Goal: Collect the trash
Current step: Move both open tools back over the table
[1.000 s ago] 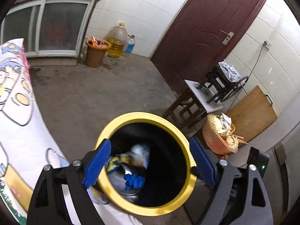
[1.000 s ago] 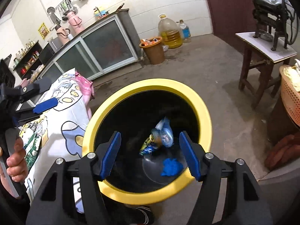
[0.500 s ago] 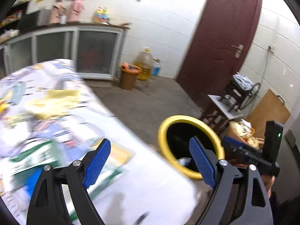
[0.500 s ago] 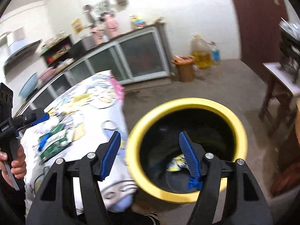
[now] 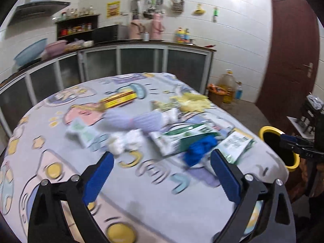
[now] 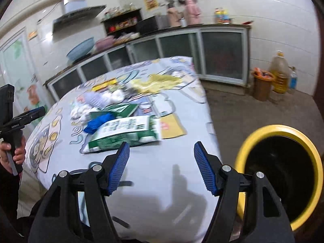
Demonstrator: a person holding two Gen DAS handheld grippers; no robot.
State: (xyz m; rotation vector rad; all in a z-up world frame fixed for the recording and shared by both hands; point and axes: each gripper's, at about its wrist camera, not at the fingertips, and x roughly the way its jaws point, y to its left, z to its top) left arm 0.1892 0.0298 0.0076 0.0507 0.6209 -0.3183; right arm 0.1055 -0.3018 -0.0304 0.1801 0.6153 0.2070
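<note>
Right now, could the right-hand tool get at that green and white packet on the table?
Probably yes. The right tool is empty with its jaws apart, and the green and white packet lies just ahead on the table with only bare cloth between them. Nothing lies on the packet.

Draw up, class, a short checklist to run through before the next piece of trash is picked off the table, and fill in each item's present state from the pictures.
1. Left gripper empty: ok, nothing between its blue pads, and the jaws are opening.
2. Right gripper empty: ok, jaws apart, nothing between them.
3. Trash left on the table: ok, a blue glove, a green and white packet and white tissue wads lie there.
4. Yellow-rimmed bin open and beside the table: ok.
5. Room left in the bin: cannot tell, its inside is dark.
6. Sharp view for aiming: not ok, both views are blurred.
</note>
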